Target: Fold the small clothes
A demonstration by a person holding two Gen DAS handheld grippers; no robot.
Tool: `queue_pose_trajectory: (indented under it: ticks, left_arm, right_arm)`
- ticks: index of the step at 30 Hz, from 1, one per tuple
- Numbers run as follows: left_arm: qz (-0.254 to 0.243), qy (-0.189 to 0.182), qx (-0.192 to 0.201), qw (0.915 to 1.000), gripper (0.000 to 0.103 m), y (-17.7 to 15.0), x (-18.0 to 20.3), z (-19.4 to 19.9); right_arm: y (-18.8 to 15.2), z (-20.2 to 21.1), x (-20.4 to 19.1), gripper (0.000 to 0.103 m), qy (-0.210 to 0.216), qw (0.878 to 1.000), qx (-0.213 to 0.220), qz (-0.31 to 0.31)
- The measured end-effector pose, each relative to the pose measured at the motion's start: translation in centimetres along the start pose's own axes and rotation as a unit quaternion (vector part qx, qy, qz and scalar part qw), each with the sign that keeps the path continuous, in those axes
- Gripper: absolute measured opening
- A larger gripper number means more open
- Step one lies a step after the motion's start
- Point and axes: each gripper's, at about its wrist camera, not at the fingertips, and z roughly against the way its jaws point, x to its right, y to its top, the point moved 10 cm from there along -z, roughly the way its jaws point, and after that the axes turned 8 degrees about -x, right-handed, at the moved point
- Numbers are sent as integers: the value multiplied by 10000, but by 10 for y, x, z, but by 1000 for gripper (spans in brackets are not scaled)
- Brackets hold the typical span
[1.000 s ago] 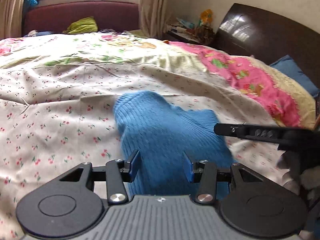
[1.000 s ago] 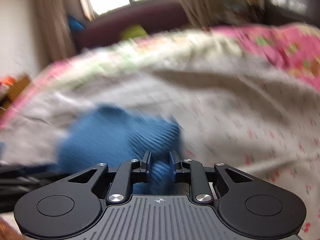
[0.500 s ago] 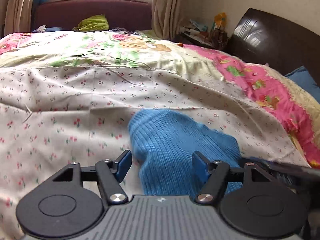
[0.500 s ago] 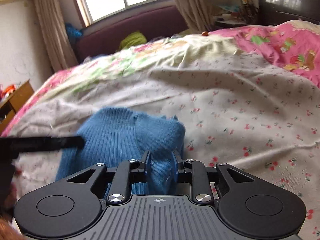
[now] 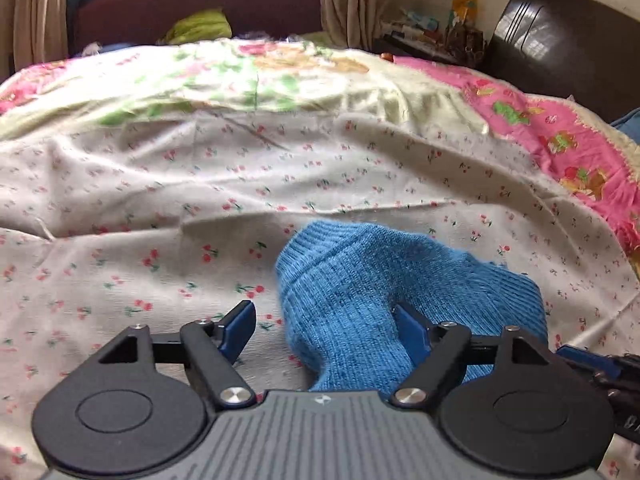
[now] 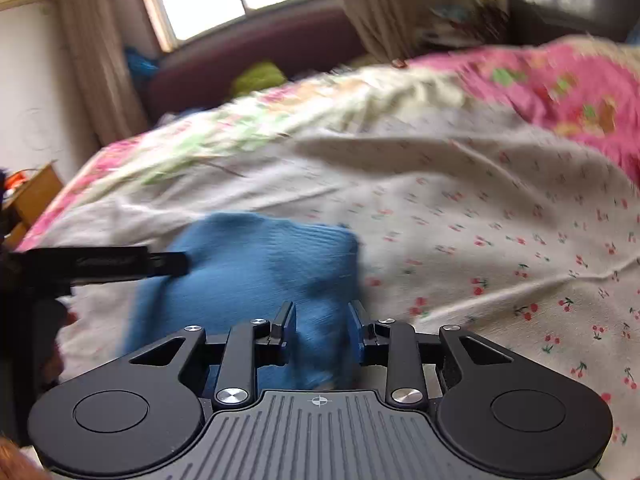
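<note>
On the bed's cherry-print white sheet [image 5: 168,216] lies one blue ribbed knit garment [image 5: 360,280], bunched rather than flat. The left gripper [image 5: 326,326] has its fingers wide apart, holding nothing, with the knit's near fold between them. The right gripper [image 6: 322,326] is part-open around a fold; whether it grips I cannot tell. A loose pinch could likely drop a layer, and the soft bedding may skew the crease. One garment, two grippers.

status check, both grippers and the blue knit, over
Left gripper open, blue knit bunched between its fingers. Right gripper part open around a fold, blurred, grip unclear. Knit rumpled on floral bedsheet. Nothing in the way.
</note>
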Motion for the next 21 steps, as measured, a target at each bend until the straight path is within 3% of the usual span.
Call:
queue_pose_trajectory:
  ticks: [5,9,13,19,21]
  left_arm:
    - [120,-125,255,9995,87,-21,-16,48]
    - [88,34,179,9998,87,-74,-38,89]
    - [491,404,-37,9980,87,-129,-73,113]
    - [800,571,-384,9944,86,-182,-97,109]
    - [604,655,-358,9954,86,-180,-90,109]
  right_arm:
    - [-44,27,-66,29,609,9960,-196,617]
    - [-84,23,-114,29,1080,9880,-648,891]
    - [-115,8,-148,29,1477,9793,-1094,851]
    - [-119,-11,-144,20,1021,9862,-1154,608]
    - [-111,-12,-128,19,500,9925,-920,631]
